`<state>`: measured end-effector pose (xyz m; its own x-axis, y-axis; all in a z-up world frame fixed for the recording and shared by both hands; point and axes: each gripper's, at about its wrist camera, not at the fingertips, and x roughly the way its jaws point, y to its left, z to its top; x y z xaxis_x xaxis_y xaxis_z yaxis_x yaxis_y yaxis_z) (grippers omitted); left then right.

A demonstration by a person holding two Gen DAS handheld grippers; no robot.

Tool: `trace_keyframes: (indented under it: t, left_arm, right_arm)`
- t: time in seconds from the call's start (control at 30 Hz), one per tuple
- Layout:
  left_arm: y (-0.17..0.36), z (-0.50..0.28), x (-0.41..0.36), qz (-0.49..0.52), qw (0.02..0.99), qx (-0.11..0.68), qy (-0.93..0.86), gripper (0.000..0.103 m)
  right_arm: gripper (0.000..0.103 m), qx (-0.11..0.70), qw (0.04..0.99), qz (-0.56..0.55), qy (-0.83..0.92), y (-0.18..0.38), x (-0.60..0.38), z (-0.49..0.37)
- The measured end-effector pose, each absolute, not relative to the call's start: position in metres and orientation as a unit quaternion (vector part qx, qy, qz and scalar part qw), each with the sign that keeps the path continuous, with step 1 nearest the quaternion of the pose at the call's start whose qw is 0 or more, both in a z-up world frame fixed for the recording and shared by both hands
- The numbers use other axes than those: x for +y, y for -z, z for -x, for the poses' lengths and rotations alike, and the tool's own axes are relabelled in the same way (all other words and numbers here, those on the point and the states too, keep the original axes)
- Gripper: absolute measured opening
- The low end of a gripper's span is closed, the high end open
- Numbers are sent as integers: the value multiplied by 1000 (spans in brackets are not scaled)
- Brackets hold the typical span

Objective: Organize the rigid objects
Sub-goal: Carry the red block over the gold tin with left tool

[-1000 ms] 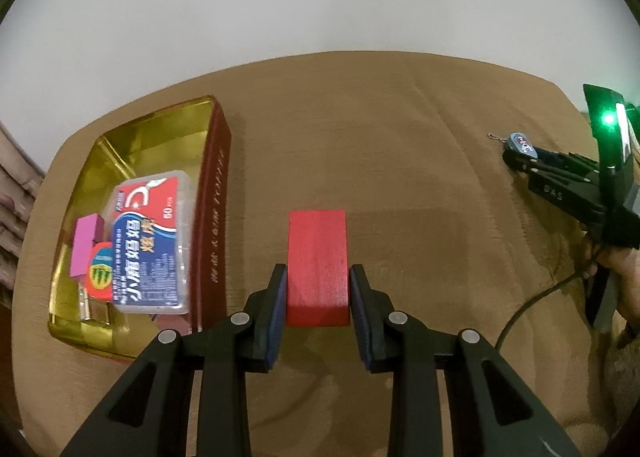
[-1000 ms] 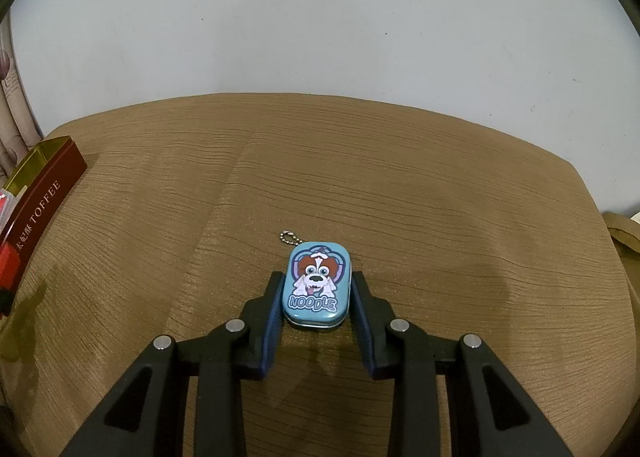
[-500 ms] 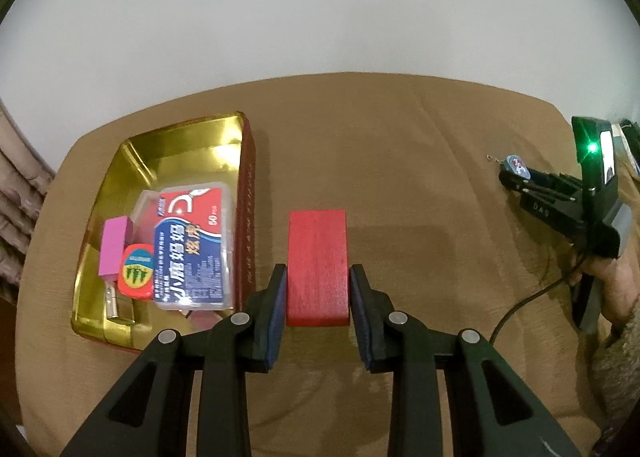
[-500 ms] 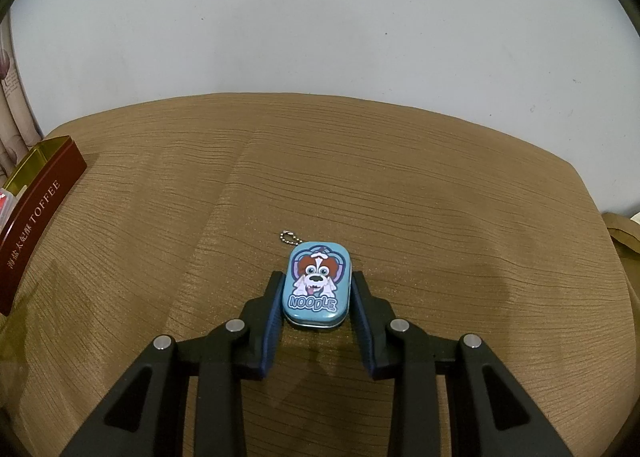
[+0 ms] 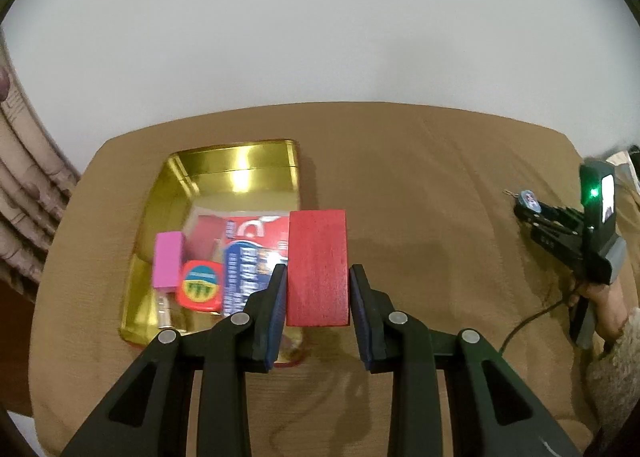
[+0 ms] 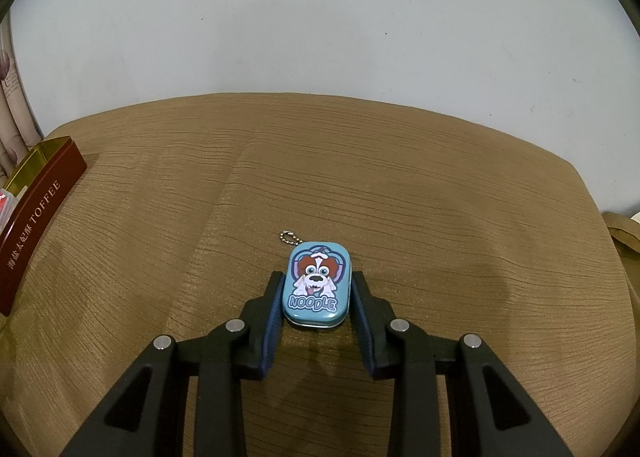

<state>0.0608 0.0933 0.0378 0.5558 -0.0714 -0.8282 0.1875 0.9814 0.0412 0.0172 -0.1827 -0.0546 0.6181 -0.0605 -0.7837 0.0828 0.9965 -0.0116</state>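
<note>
The left gripper (image 5: 318, 277) is clamped on a red block (image 5: 317, 267), its blue pads (image 5: 279, 297) pressing on both long sides. The block is held clear of the surface, over the right-hand rim of an open gold-lined tin (image 5: 236, 165) with a dark red outer wall. The tin sits on a tan cloth-covered table (image 5: 420, 185), towards its left side.

Inside the tin: a clear plastic box (image 5: 244, 249) with a red and blue label, lying flat; a pink block (image 5: 168, 259) to its left; a round red-rimmed item (image 5: 199, 285) with a blue and yellow face, just beside the pink block. A small metallic piece (image 5: 165, 311) lies below the pink block; it cannot be identified.

The right gripper (image 6: 318, 297) is closed on a small blue tin (image 6: 317, 283) bearing a cartoon dog and the word NOODLE. Both pads touch the tin's sides. A short ball chain (image 6: 289, 237) trails from the tin's far corner onto the cloth. Whether the tin rests on the cloth or is held just above it cannot be told.

From the left wrist view, this gripper stands at the table's right edge, well apart from the gold-lined tin, held by a person's hand (image 5: 600, 297); a green light (image 5: 595, 191) shows on its body.
</note>
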Motion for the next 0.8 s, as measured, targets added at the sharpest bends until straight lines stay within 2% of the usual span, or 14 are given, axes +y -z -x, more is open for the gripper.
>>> trace_keyframes:
  t: [0.4, 0.8]
  left_arm:
    - [-45, -63, 150, -71, 882, 465, 12, 28]
    - [-13, -76, 184, -51, 873, 485, -27, 28]
  right_arm:
    - [33, 435, 899, -12, 40, 55, -182, -17]
    - [33, 435, 899, -10, 41, 55, -181, -17]
